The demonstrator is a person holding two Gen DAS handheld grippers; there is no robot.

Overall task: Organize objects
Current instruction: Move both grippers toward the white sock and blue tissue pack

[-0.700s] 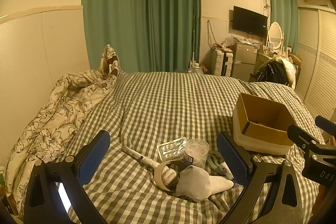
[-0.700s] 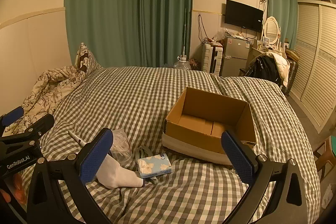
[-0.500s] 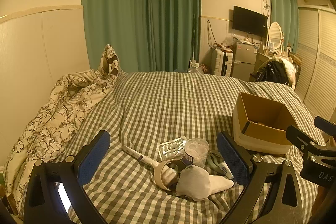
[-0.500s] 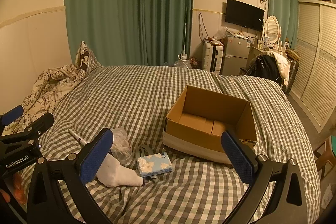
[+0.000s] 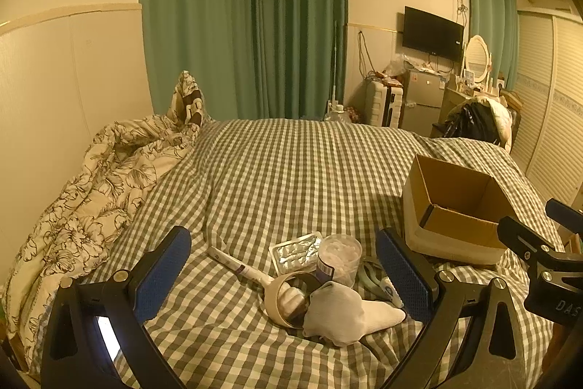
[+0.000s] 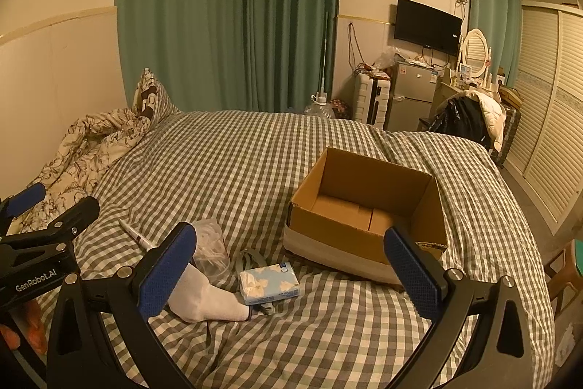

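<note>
A pile of small objects lies on the checked bed: a white sock (image 5: 349, 316), a roll of tape (image 5: 282, 298), a clear tub of cotton swabs (image 5: 339, 259), a foil blister pack (image 5: 297, 250) and a pen-like tube (image 5: 240, 267). My left gripper (image 5: 288, 276) is open and empty just above the pile. An open cardboard box (image 6: 368, 210) stands to the right. My right gripper (image 6: 291, 272) is open and empty above a blue floral tissue pack (image 6: 269, 283), beside the sock (image 6: 207, 298).
A rumpled floral quilt (image 5: 91, 199) lies along the left wall. Green curtains, a TV, a small fridge and a dressing table stand beyond the bed. Louvred wardrobe doors (image 6: 546, 119) run along the right. Grey-green scissors handles (image 5: 370, 281) lie by the swab tub.
Both views have shifted very slightly; the right gripper edged a little forward toward the box. Objects have not moved.
</note>
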